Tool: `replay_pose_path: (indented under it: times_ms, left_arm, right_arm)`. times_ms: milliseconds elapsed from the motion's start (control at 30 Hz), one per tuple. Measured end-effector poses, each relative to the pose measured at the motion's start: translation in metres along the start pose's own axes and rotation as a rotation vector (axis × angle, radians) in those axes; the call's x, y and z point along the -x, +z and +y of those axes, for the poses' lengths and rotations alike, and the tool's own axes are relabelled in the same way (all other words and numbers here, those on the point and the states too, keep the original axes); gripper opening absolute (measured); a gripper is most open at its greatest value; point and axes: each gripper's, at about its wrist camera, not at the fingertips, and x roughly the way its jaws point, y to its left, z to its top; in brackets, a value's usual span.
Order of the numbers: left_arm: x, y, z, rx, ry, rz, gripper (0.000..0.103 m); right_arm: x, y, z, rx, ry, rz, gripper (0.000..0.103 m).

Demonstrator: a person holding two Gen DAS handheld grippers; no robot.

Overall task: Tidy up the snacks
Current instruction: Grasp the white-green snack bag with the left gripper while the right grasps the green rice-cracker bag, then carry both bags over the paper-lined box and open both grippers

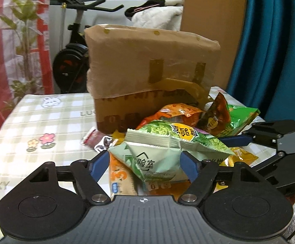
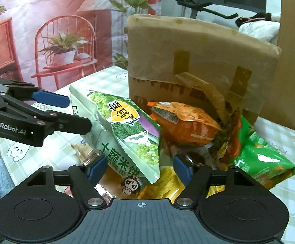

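A pale green vegetable-cracker bag [image 1: 159, 148] lies on top of a snack pile in front of a taped brown cardboard box [image 1: 147, 61]. My left gripper [image 1: 145, 165] is open, its blue pads either side of the bag's near end; whether they touch it I cannot tell. In the right wrist view the same bag [image 2: 127, 130] leans between my open right gripper [image 2: 140, 169] and the left gripper [image 2: 66, 109] coming in from the left. An orange bag [image 2: 186, 122] and a bright green bag [image 2: 263, 152] lie behind, against the box [image 2: 188, 61].
The table has a green checked cloth [image 1: 45, 122] with cartoon prints. More small packets [image 1: 98, 140] lie under the pile. An exercise bike [image 1: 74, 46] and a printed backdrop [image 2: 45, 30] stand behind the table, a teal curtain [image 1: 273, 40] to the right.
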Motion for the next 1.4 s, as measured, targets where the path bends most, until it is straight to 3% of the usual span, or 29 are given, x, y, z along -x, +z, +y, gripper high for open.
replay_pose_path:
  times_ms: [100, 200, 300, 433, 567, 900, 1067, 1200, 1400]
  left_arm:
    - [-0.008, 0.0, 0.002, 0.002, -0.05, -0.004, 0.077]
    - [-0.012, 0.0, 0.001, -0.007, -0.104, 0.004, 0.059]
    - [-0.011, 0.0, 0.001, -0.007, -0.094, -0.01, 0.054]
    - [-0.001, 0.008, 0.005, 0.034, -0.116, -0.04, 0.05]
    - [0.014, 0.026, 0.0, 0.013, -0.099, -0.097, 0.05]
    - [0.064, 0.089, -0.015, -0.025, -0.084, -0.276, 0.05]
    - [0.074, 0.129, -0.023, -0.047, -0.082, -0.366, 0.05]
    - [0.064, 0.161, -0.027, -0.066, -0.069, -0.427, 0.051]
    - [0.016, 0.204, -0.01, -0.009, -0.069, -0.415, 0.051]
  right_arm:
    - [-0.003, 0.0, -0.004, -0.009, 0.033, -0.01, 0.053]
    - [-0.003, 0.001, -0.003, 0.002, 0.054, -0.013, 0.041]
    - [0.002, 0.004, -0.006, 0.002, 0.068, -0.027, 0.035]
    - [0.013, 0.012, -0.006, 0.019, 0.082, -0.055, 0.034]
    - [0.027, 0.03, -0.01, 0.023, 0.11, -0.098, 0.034]
    - [0.085, 0.105, -0.031, 0.028, 0.166, -0.253, 0.034]
    - [0.11, 0.145, -0.044, 0.07, 0.152, -0.35, 0.034]
    - [0.115, 0.179, -0.059, 0.135, 0.113, -0.413, 0.034]
    - [0.085, 0.226, -0.09, 0.189, 0.039, -0.431, 0.034]
